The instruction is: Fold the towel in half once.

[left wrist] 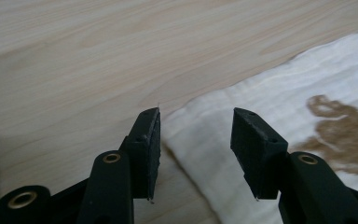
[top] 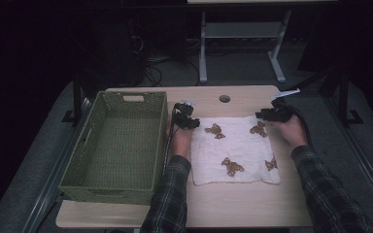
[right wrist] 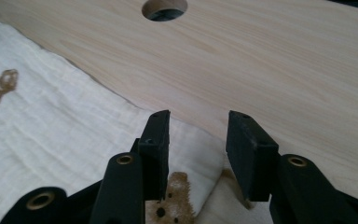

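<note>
A white cloth [top: 233, 150] printed with brown bears lies flat on the wooden table [top: 243, 204]. My left gripper [top: 192, 121] is at the cloth's far left corner. In the left gripper view its jaws [left wrist: 196, 114] stand apart, and the corner of the cloth [left wrist: 279, 93] lies in the gap below them, untouched by the pads. My right gripper [top: 267, 115] is at the far right corner. Its jaws [right wrist: 198, 115] are also apart, straddling that corner of the cloth [right wrist: 51, 121] without pressing on it.
A green woven basket [top: 160, 141] with nothing in it stands along the table's left side, close to my left forearm. A round cable hole [top: 224, 98] sits near the far edge, seen also as the hole [right wrist: 164, 8] ahead of the right jaws.
</note>
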The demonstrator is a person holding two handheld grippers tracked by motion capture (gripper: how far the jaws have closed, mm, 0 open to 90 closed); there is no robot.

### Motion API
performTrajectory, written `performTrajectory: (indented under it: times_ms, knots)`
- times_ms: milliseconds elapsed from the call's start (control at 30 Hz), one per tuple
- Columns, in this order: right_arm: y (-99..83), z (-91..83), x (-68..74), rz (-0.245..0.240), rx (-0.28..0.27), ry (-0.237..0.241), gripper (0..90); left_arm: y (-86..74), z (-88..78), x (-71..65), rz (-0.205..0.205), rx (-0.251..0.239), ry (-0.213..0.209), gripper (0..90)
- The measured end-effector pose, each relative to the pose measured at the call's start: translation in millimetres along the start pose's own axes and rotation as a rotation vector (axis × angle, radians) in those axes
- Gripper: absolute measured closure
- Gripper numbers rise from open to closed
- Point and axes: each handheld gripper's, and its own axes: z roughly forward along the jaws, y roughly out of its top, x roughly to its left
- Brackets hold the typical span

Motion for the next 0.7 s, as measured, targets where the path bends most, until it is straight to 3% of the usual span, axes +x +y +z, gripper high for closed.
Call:
performTrajectory:
  times_ms: [300,400,500,700]
  knots:
    - [-7.0,9.6,-7.4,0.026,0.043,-0.039,59.2,-1.0,2.7,5.7,-0.026,-0.014,0.015,51.2]
    - [-7.5,10.4,-6.3,0.018,0.039,-0.05,63.7,-1.3,3.7,6.5,-0.034,-0.021,0.02,51.1]
    - [-9.7,10.1,-2.9,-0.008,0.032,-0.068,73.9,-0.9,5.3,7.0,-0.036,-0.026,0.02,51.2]
    - [-11.3,9.2,-0.4,-0.021,0.032,-0.06,83.0,-1.0,9.0,9.0,-0.036,-0.024,0.027,53.8]
